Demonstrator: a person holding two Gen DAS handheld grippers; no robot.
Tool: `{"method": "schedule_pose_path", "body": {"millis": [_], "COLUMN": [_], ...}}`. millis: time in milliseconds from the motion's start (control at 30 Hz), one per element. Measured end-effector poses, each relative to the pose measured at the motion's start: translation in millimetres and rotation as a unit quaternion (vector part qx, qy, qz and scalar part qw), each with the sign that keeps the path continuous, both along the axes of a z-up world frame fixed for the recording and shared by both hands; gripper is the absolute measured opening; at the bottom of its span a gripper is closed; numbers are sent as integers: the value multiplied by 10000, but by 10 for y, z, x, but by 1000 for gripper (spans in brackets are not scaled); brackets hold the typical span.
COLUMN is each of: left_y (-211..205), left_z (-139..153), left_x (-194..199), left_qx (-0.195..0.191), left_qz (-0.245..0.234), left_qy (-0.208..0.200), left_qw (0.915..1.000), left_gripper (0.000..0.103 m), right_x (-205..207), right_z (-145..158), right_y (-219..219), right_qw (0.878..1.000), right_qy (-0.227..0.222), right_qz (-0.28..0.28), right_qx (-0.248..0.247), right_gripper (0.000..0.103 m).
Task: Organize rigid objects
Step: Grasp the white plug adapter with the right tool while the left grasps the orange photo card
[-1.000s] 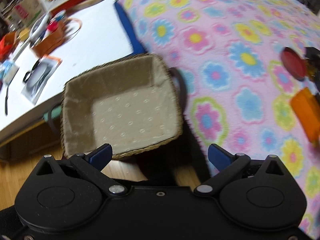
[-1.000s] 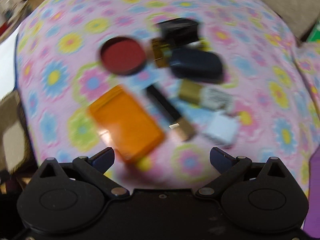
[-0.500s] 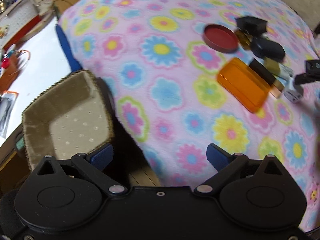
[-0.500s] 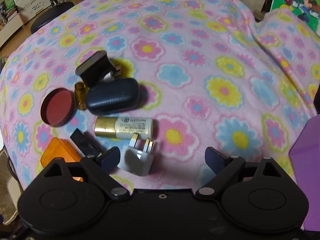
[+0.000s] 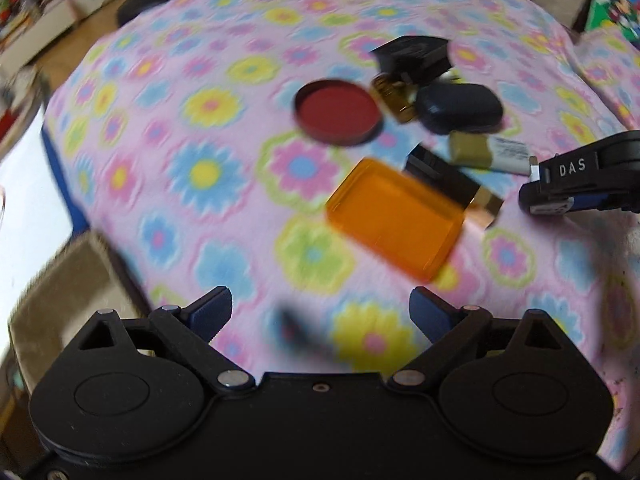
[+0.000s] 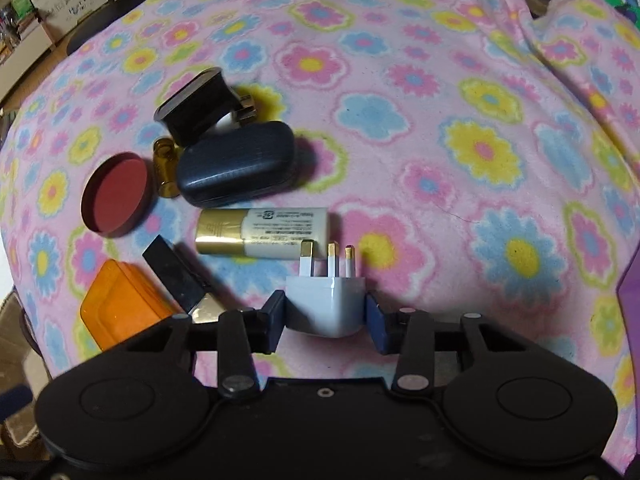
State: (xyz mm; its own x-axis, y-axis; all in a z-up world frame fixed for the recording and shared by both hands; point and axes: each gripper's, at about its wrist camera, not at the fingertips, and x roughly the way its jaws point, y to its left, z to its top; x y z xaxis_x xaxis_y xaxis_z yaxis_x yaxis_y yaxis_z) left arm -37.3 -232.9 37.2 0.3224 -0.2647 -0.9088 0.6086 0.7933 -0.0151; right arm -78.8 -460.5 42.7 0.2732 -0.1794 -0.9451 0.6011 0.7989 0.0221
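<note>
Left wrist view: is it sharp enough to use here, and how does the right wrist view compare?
Left wrist view: motion-smeared, the orange box and red lid soft-edged, only the left gripper crisp. Right wrist view: sharp, label print on the gold-capped tube visible, white plug clear in the right gripper; fisheye bows the blanket.

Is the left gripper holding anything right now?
No, the left gripper is open over the floral blanket with nothing between its fingers.

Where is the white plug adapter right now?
In the right wrist view, the white plug adapter sits low at centre between the right gripper fingers, just below the gold-capped tube.
</note>
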Motion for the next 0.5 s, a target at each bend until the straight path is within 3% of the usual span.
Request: {"method": "schedule_pose_path", "body": {"millis": [100, 267, 367, 500], "left_y": [-232, -496, -615, -664], "left_z": [-19, -140, -249, -387], "left_x": [42, 100, 148, 241], "left_qx": [59, 31, 172, 67], "left_qz": [-419, -1188, -1244, -1070], "left_qy": [-72, 217, 286, 611], "left_qw": [9991, 9927, 9917, 9924], "left_gripper": [92, 92, 92, 90], "right_x": [-37, -109, -129, -126], "right_z": [15, 42, 55, 31], "right_y": [-107, -267, -305, -316], "right_qw": [9999, 9993, 9992, 9991], "right_qy": [-35, -152, -194, -199], "right_qz": [-101, -262, -291, -283], "right_qx": [34, 201, 202, 244], "right_gripper": [42, 42, 42, 42]}}
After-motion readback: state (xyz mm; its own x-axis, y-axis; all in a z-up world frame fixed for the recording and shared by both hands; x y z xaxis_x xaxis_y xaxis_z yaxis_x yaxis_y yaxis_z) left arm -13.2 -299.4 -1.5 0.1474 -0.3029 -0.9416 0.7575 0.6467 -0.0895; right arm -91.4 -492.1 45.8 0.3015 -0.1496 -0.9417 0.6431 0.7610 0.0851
